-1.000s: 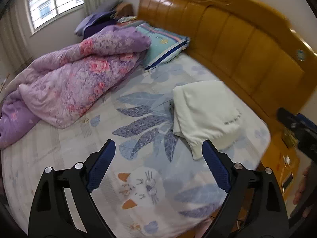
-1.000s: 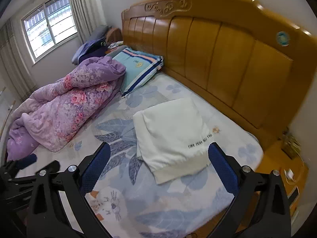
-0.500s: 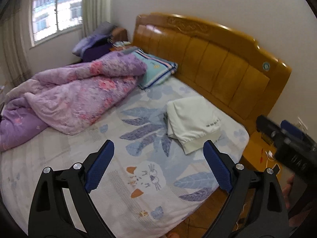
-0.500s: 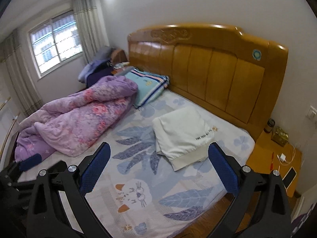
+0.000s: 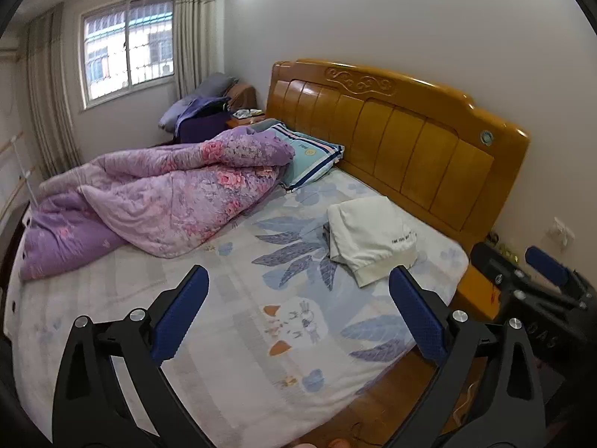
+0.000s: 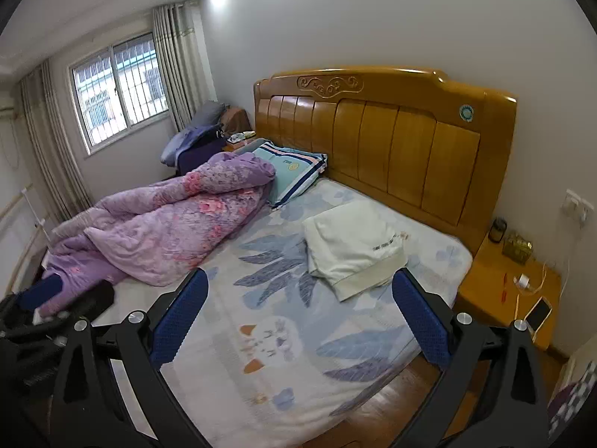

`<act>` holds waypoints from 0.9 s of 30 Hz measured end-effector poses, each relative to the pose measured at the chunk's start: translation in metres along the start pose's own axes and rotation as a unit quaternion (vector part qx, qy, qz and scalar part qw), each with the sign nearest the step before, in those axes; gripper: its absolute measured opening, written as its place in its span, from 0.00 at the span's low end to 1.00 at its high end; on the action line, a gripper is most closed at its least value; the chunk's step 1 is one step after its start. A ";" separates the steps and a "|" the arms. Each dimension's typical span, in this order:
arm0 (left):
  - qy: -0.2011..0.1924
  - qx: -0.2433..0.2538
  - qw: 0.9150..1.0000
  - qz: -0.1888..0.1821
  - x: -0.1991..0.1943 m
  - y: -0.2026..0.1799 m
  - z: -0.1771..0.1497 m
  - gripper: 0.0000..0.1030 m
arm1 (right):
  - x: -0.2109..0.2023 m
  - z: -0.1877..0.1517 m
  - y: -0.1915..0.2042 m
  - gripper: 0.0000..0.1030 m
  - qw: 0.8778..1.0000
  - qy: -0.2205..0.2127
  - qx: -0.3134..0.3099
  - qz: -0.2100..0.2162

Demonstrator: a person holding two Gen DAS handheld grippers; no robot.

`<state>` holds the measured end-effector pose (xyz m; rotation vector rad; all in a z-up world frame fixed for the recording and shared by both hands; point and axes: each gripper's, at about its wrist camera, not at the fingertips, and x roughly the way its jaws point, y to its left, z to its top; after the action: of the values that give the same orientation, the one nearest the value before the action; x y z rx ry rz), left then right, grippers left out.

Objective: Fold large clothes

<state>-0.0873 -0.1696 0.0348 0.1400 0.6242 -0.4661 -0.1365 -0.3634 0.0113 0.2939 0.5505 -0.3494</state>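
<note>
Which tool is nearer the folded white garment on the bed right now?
Right, probably. The right tool faces the folded white garment almost head-on from off the bed. The left tool, its empty jaws just opening wider, sits further left, with the garment to its right.

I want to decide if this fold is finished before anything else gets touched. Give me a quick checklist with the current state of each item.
1. White garment folded into a compact bundle: ok.
2. Garment lying fully on the bed, near the headboard: ok.
3. Left gripper open and empty: ok; its jaws have just been opening.
4. Right gripper open and empty: ok.
5. Purple quilt apart from the garment: ok.
6. Fold edges neatly aligned: cannot tell.
</note>
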 end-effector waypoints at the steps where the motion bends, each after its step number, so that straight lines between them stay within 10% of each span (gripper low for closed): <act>1: -0.004 0.006 1.000 0.000 -0.004 0.002 -0.003 0.95 | -0.004 -0.004 0.004 0.93 1.000 -0.004 -0.001 -0.005; 27: -0.004 0.041 0.995 -0.088 0.007 0.149 -0.056 0.95 | -0.009 -0.085 0.150 0.93 0.990 -0.052 0.011 -0.129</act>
<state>-0.0434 -0.0254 -0.0168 0.1614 0.6132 -0.6631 -0.1228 -0.1953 -0.0264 0.2241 0.4829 -0.6175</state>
